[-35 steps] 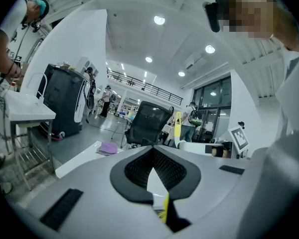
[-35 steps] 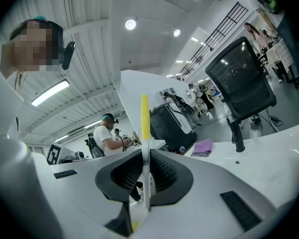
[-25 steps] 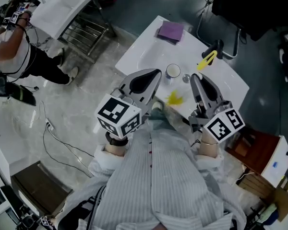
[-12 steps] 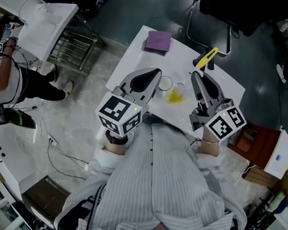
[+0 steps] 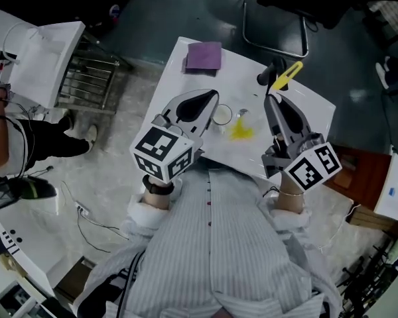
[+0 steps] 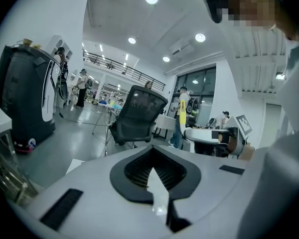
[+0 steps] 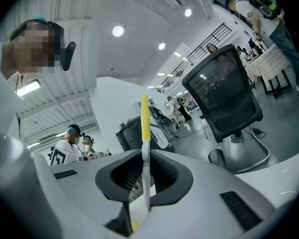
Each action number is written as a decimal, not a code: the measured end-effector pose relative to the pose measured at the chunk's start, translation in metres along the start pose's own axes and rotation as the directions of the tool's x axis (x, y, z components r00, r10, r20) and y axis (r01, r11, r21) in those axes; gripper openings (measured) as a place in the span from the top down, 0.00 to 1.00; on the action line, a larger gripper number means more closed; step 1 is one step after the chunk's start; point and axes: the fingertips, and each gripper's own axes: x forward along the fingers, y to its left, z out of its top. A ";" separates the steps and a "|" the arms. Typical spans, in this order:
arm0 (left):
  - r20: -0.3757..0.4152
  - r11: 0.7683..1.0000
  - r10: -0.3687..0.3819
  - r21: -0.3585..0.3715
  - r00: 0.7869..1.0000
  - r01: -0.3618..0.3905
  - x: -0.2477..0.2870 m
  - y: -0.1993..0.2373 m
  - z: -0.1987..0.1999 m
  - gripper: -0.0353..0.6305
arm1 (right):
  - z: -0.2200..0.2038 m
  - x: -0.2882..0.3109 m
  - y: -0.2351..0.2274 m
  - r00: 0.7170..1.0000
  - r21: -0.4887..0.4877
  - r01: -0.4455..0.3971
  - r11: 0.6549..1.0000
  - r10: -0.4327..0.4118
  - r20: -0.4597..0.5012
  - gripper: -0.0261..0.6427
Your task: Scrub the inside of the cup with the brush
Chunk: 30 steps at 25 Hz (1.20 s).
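Note:
A small white cup stands upright on the white table, just right of my left gripper's tip. That gripper is shut with nothing between its jaws, as the left gripper view confirms. My right gripper is shut on a brush whose yellow handle sticks out beyond its tip. In the right gripper view the brush stands upright across the jaws. A yellow object and a small clear piece lie on the table between the grippers.
A purple cloth lies at the table's far corner. A black office chair stands beyond the table. A metal rack and another person are on the left, and a reddish box is on the right.
The view and both grippers have swung across the table. The cup, earlier midway between the grippers, now sits close to the left gripper's tip. The brush stays in the right gripper.

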 end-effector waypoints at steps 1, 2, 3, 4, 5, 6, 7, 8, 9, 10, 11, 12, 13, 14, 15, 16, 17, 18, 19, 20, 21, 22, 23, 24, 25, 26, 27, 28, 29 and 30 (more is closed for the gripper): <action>-0.010 1.000 -0.008 0.006 1.000 0.008 0.002 0.001 -0.002 0.93 | 0.000 0.000 -0.001 1.000 0.000 0.009 1.000 -0.009 0.003 0.87; -0.020 1.000 -0.014 0.012 1.000 0.015 0.004 0.001 -0.004 0.93 | 0.000 -0.001 -0.002 1.000 0.001 0.018 1.000 -0.018 0.004 0.87; -0.030 1.000 -0.020 0.017 0.999 0.020 0.006 0.001 -0.006 0.93 | -0.001 -0.001 -0.003 1.000 0.002 0.026 1.000 -0.026 0.005 0.87; -0.039 1.000 -0.024 0.019 0.999 0.025 0.008 0.002 -0.008 0.93 | -0.001 -0.002 -0.004 0.999 0.004 0.033 0.999 -0.033 0.005 0.87; -0.047 0.999 -0.030 0.018 0.998 0.031 0.010 0.003 -0.011 0.93 | -0.002 -0.002 -0.006 0.999 0.007 0.040 0.999 -0.040 0.005 0.87; -0.055 0.999 -0.037 0.014 0.998 0.038 0.012 0.003 -0.014 0.93 | -0.003 -0.002 -0.007 0.999 0.010 0.047 0.999 -0.047 0.006 0.87; -0.064 0.999 -0.044 0.009 0.997 0.045 0.014 0.004 -0.018 0.93 | -0.004 -0.002 -0.009 0.999 0.014 0.054 0.998 -0.054 0.006 0.87; -0.072 0.999 -0.052 0.003 0.996 0.052 0.015 0.005 -0.022 0.93 | -0.005 -0.002 -0.010 0.998 0.017 0.062 0.998 -0.062 0.006 0.87; -0.081 0.998 -0.058 -0.001 0.995 0.059 0.017 0.006 -0.027 0.93 | -0.007 -0.001 -0.012 0.997 0.021 0.070 0.997 -0.070 0.007 0.87; -0.092 0.998 -0.064 -0.003 0.994 0.064 0.019 0.008 -0.031 0.93 | -0.009 -0.001 -0.014 0.997 0.027 0.078 0.997 -0.078 0.007 0.87; -0.105 0.998 -0.069 -0.002 0.992 0.069 0.020 0.009 -0.037 0.93 | -0.011 -0.001 -0.016 0.996 0.033 0.086 0.996 -0.086 0.006 0.87; -0.121 0.997 -0.074 0.002 0.990 0.075 0.022 0.011 -0.044 0.93 | -0.015 0.000 -0.018 0.996 0.041 0.094 0.995 -0.094 0.004 0.87; -0.139 0.997 -0.080 0.011 0.987 0.083 0.024 0.014 -0.052 0.93 | -0.019 0.001 -0.021 0.995 0.048 0.101 0.994 -0.101 0.001 0.87; -0.159 0.995 -0.089 0.023 0.983 0.093 0.028 0.016 -0.060 0.93 | -0.023 0.002 -0.025 0.994 0.053 0.107 0.993 -0.107 -0.002 0.87; -0.179 0.994 -0.098 0.038 0.979 0.106 0.032 0.019 -0.068 0.93 | -0.027 0.004 -0.029 0.994 0.058 0.112 0.992 -0.112 -0.005 0.87; -0.198 0.991 -0.108 0.054 0.974 0.120 0.036 0.021 -0.077 0.93 | -0.030 0.006 -0.032 0.993 0.061 0.117 0.991 -0.117 -0.007 0.87; -0.218 0.989 -0.118 0.067 0.969 0.135 0.039 0.023 -0.085 0.93 | -0.033 0.007 -0.035 0.992 0.064 0.123 0.990 -0.123 -0.010 0.87; -0.239 0.986 -0.129 0.076 0.963 0.151 0.041 0.024 -0.093 0.93 | -0.036 0.006 -0.038 0.991 0.069 0.132 0.989 -0.132 -0.013 0.87; -0.261 0.983 -0.141 0.081 0.955 0.168 0.042 0.024 -0.102 0.93 | -0.039 0.005 -0.039 0.990 0.074 0.144 0.987 -0.143 -0.016 0.87; -0.285 0.980 -0.152 0.084 0.946 0.183 0.042 0.024 -0.111 0.93 | -0.042 0.003 -0.041 0.988 0.079 0.155 0.985 -0.154 -0.019 0.87; -0.306 0.977 -0.160 0.089 0.938 0.196 0.042 0.025 -0.119 0.93 | -0.044 0.002 -0.043 0.987 0.083 0.163 0.983 -0.162 -0.021 0.87; -0.326 0.974 -0.165 0.096 0.931 0.207 0.043 0.026 -0.127 0.93 | -0.046 0.001 -0.045 0.986 0.086 0.167 0.982 -0.166 -0.021 0.87; -0.344 0.971 -0.170 0.101 0.923 0.217 0.044 0.027 -0.134 0.93 | -0.048 0.002 -0.048 0.986 0.087 0.169 0.982 -0.168 -0.021 0.87; -0.362 0.969 -0.176 0.103 0.915 0.227 0.045 0.028 -0.141 0.92 | -0.050 0.002 -0.051 0.985 0.090 0.172 0.981 -0.170 -0.021 0.87; -0.379 0.967 -0.183 0.099 0.907 0.236 0.047 0.029 -0.149 0.91 | -0.052 0.002 -0.054 0.984 0.095 0.176 0.980 -0.175 -0.023 0.87; -0.397 0.964 -0.195 0.089 0.897 0.249 0.048 0.031 -0.158 0.90 | -0.056 0.003 -0.057 0.983 0.101 0.183 0.978 -0.181 -0.025 0.87; -0.415 0.961 -0.211 0.078 0.885 0.266 0.049 0.031 -0.168 0.89 | -0.060 0.003 -0.060 0.982 0.108 0.189 0.976 -0.187 -0.028 0.87; -0.435 0.956 -0.229 0.069 0.871 0.286 0.050 0.031 -0.178 0.86 | -0.063 0.004 -0.062 0.981 0.112 0.195 0.974 -0.192 -0.031 0.87; -0.455 0.950 -0.245 0.065 0.856 0.306 0.051 0.030 -0.187 0.82 | -0.066 0.005 -0.065 0.980 0.116 0.198 0.973 -0.196 -0.034 0.87; -0.474 0.943 -0.258 0.066 0.842 0.326 0.052 0.030 -0.196 0.79 | -0.069 0.006 -0.066 0.980 0.119 0.200 0.972 -0.197 -0.036 0.87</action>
